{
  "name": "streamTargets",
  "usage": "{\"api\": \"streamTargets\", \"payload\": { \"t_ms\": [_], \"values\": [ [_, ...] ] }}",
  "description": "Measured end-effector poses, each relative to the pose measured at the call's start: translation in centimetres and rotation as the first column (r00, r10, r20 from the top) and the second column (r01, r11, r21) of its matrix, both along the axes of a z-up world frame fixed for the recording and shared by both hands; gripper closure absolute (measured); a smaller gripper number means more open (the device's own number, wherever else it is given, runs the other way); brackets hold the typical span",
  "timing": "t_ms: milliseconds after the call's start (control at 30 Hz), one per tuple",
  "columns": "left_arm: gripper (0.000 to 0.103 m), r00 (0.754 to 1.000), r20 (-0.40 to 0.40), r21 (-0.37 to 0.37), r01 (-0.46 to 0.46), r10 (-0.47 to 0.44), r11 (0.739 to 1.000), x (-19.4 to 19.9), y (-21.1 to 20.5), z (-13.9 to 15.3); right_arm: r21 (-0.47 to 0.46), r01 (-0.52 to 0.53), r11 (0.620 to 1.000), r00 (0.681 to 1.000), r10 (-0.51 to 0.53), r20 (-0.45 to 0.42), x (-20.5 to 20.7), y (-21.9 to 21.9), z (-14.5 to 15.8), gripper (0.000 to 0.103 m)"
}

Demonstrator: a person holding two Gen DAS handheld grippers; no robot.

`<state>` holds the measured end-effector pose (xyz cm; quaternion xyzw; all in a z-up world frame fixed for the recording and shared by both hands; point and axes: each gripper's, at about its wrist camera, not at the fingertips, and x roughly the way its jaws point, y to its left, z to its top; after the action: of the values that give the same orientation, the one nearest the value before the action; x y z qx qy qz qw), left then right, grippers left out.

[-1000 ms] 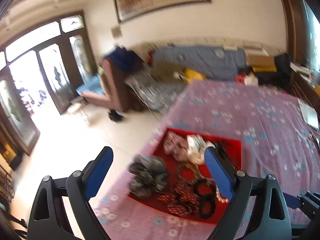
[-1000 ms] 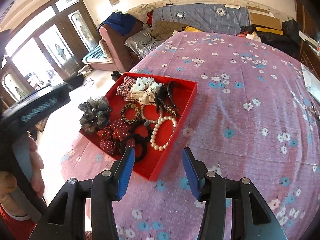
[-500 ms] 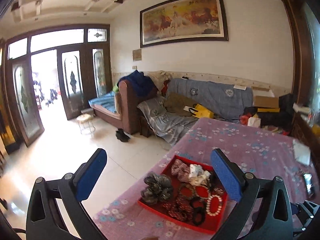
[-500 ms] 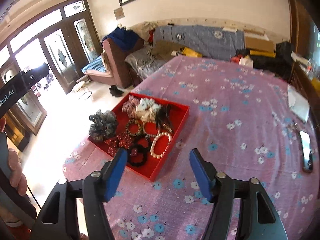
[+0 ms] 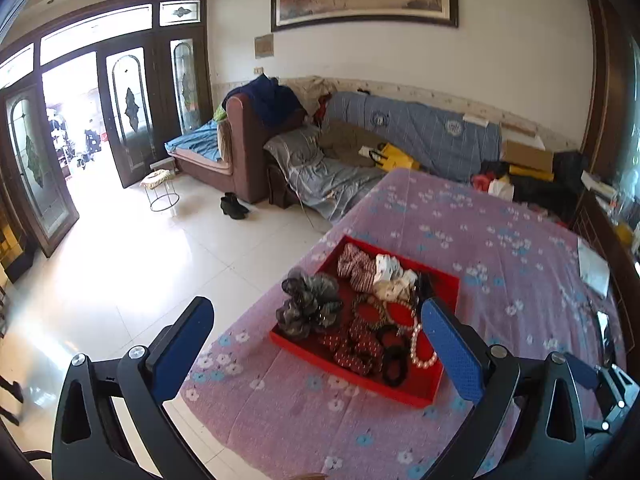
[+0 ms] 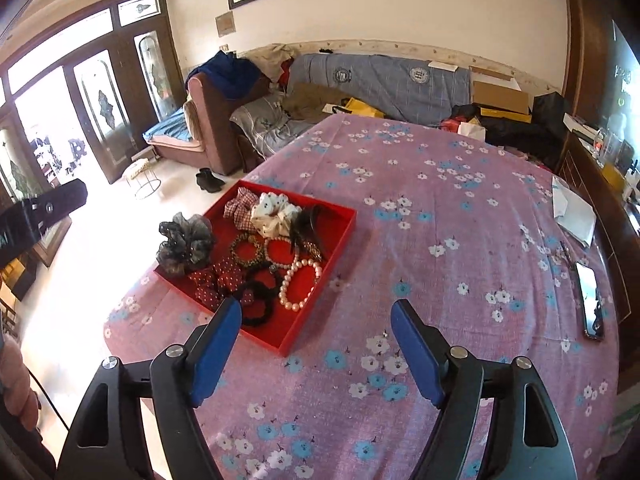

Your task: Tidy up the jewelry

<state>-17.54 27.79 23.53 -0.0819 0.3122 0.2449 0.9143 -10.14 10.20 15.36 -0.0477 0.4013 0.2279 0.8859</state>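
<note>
Hovering high in the left wrist view, the left gripper (image 5: 316,344) gapes wide and empty, the red tray (image 5: 408,394) of scrunchies and beads sitting lower centre on the floral cloth (image 5: 500,240). Over to the right wrist view: right gripper (image 6: 316,338) spread apart too, holding nothing, tray (image 6: 308,330) left of centre. Looks like the approach stage; next up, descend and pick one piece, perhaps the pearl bracelet (image 6: 298,284).

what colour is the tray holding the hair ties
Red tray, clearest in the right wrist view.

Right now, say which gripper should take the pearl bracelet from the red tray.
Probably right. The right gripper hangs open just before the pearl bracelet at the red tray's near corner; the left gripper looks farther off.
</note>
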Motion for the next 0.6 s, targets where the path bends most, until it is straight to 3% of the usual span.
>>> {"api": "streamTargets", "payload": {
  "t_ms": [333, 600],
  "values": [
    [0.0, 0.994, -0.098, -0.025, 0.045, -0.047, 0.999, 1.7, 0.2, -2.4, -0.033, 0.025, 0.999, 1.0, -0.025, -0.013, 0.7, 0.8, -1.3, 0.022],
    [0.0, 0.988, -0.126, -0.05, 0.084, -0.089, 0.995, 2.8, 0.3, -3.3, -0.045, 0.056, 0.997, 0.998, -0.058, -0.038, 1.7, 0.8, -2.1, 0.021]
  ]
}}
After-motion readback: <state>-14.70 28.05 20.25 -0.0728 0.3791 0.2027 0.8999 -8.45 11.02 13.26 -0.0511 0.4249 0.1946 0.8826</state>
